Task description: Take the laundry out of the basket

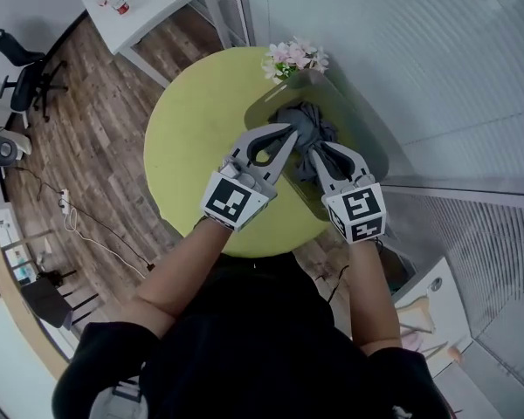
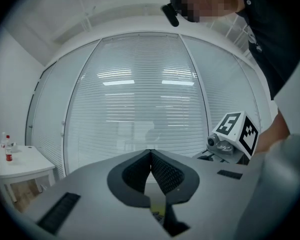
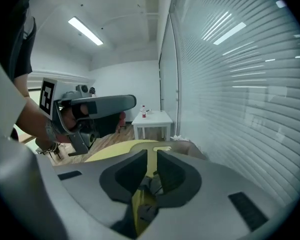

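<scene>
Dark grey laundry (image 1: 306, 125) lies bunched in a translucent basket (image 1: 371, 151) on the right side of a round yellow-green table (image 1: 196, 129). My left gripper (image 1: 292, 133) is shut and empty, its tip over the laundry's left edge; in its own view the pads (image 2: 162, 171) meet at the tip, level toward the window blinds. My right gripper (image 1: 318, 149) points down at the laundry's near side. In the right gripper view its jaws (image 3: 151, 156) stand a narrow gap apart with nothing between them, and the basket (image 3: 187, 146) and laundry (image 3: 150, 184) show beyond.
Pink and white flowers (image 1: 293, 57) stand at the table's far edge beside the basket. A small white table (image 1: 153, 3) with bottles is at the back left, an office chair (image 1: 22, 68) at far left. Window blinds (image 1: 437, 77) close the right side.
</scene>
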Demonstrator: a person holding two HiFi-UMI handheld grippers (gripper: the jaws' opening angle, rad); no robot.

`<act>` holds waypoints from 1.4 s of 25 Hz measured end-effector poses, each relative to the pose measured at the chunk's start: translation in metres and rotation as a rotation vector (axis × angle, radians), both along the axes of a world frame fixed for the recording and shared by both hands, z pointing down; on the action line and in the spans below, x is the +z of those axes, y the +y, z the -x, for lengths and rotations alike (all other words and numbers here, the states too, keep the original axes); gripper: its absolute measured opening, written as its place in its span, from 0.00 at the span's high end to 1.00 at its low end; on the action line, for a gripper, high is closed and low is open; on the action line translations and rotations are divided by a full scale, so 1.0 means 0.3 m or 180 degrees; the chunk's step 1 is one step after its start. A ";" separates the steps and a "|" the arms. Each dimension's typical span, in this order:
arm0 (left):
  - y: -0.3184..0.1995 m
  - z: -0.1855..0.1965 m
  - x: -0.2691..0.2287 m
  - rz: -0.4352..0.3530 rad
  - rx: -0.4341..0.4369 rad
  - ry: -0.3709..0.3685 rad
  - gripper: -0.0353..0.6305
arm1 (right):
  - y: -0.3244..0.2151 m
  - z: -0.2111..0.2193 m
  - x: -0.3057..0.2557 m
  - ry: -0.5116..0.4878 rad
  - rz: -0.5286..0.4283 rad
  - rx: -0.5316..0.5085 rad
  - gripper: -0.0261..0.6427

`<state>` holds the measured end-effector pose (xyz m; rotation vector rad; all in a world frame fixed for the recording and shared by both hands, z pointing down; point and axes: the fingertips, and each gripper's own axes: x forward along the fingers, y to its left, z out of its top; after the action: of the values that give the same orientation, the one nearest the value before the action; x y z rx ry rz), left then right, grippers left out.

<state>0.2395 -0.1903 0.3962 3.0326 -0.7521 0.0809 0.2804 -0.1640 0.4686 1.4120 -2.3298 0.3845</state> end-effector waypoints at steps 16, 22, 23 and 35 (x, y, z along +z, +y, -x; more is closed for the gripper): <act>-0.229 -0.259 0.169 -0.0080 0.0556 0.0024 0.93 | -0.121 -0.077 0.509 0.0528 0.1539 -0.0258 0.54; -0.292 -0.311 0.252 -0.0131 0.0658 -0.0132 0.93 | -0.188 -0.093 0.648 0.0615 0.1679 -0.0320 0.49; -0.299 -0.318 0.267 -0.0129 0.0659 -0.0149 0.93 | -0.188 -0.095 0.680 0.0633 0.1747 -0.0341 0.48; -0.355 -0.354 0.395 0.0007 0.0666 -0.0293 0.93 | -0.208 -0.085 0.973 0.0787 0.2293 -0.0485 0.34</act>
<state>0.3457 -0.2967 0.5146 3.1125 -0.4351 0.2250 0.3060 -0.2264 0.7605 0.8657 -1.8032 0.8433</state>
